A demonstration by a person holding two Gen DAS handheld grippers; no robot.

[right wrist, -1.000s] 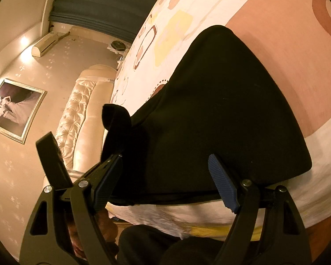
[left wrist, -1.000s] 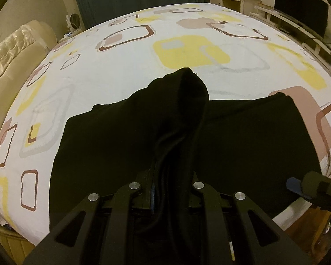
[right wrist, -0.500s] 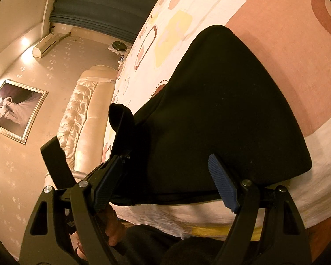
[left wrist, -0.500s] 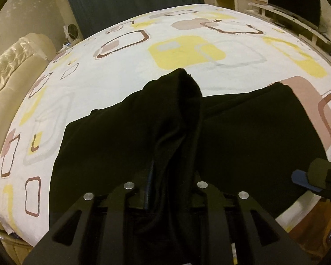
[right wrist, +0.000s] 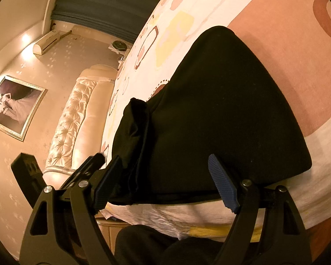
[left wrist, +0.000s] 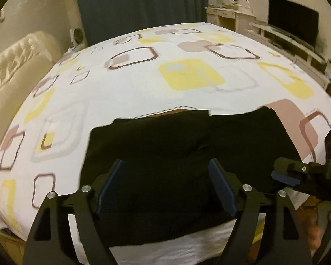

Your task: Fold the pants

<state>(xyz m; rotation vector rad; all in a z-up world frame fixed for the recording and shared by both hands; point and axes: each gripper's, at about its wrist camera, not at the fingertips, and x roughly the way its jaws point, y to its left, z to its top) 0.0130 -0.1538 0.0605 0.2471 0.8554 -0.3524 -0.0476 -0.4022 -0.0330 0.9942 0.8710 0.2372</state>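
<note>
A tufted cream headboard (left wrist: 13, 70) borders the bed at left; a dark curtain (left wrist: 139, 2) and a television (left wrist: 293, 25) stand beyond it. The black pants (left wrist: 187, 154) lie folded on the patterned bedsheet (left wrist: 143, 81) near its front edge. The fabric ridge raised earlier now lies flat. The left gripper (left wrist: 167, 185) has just been opening; its jaws stand wide, holding nothing. The right gripper (right wrist: 167, 181) stands wide over the pants' edge, gripping nothing.
</note>
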